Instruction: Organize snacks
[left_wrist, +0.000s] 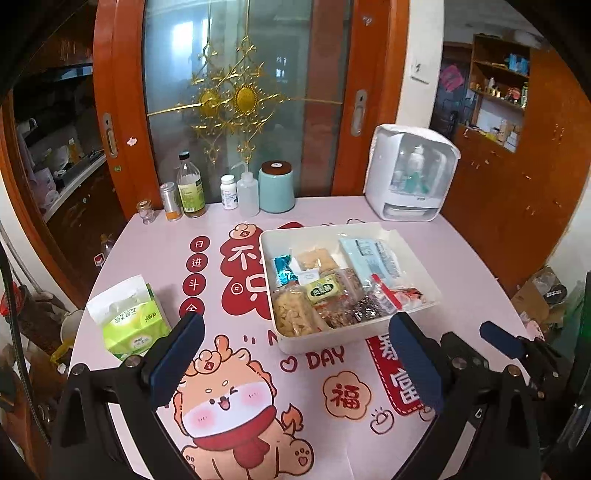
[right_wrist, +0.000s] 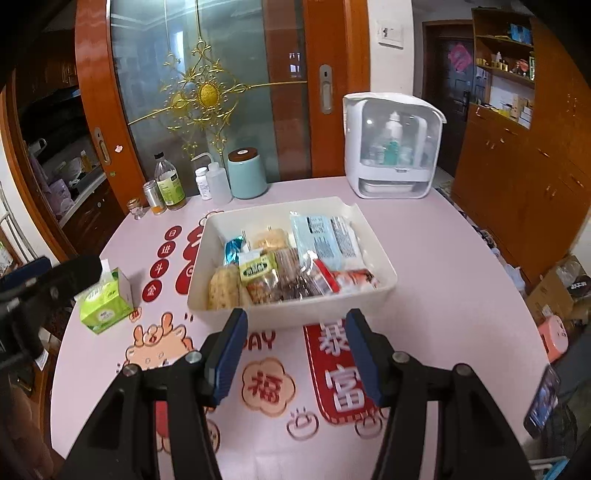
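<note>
A white tray (left_wrist: 271, 258) (right_wrist: 364, 225) sits mid-table, filled with several snack packs: a light blue packet (left_wrist: 369, 254) (right_wrist: 325, 238), a green-labelled pack (left_wrist: 325, 290) (right_wrist: 257, 266), yellow puffed snacks (left_wrist: 293, 314) (right_wrist: 223, 288) and dark wrapped sweets (right_wrist: 295, 282). My left gripper (left_wrist: 295, 362) hovers open over the tablecloth, in front of the tray and apart from it, nothing between its fingers. My right gripper (right_wrist: 295, 354) is open too, just before the tray's near wall, empty. The right gripper also shows in the left wrist view (left_wrist: 506, 339).
A green tissue pack (left_wrist: 129, 321) (right_wrist: 105, 302) lies on the table's left. Bottles, a can and a teal canister (left_wrist: 276, 186) (right_wrist: 246, 173) line the back edge beside a white storage box (left_wrist: 410, 173) (right_wrist: 393, 146). Boxes sit on the floor at right.
</note>
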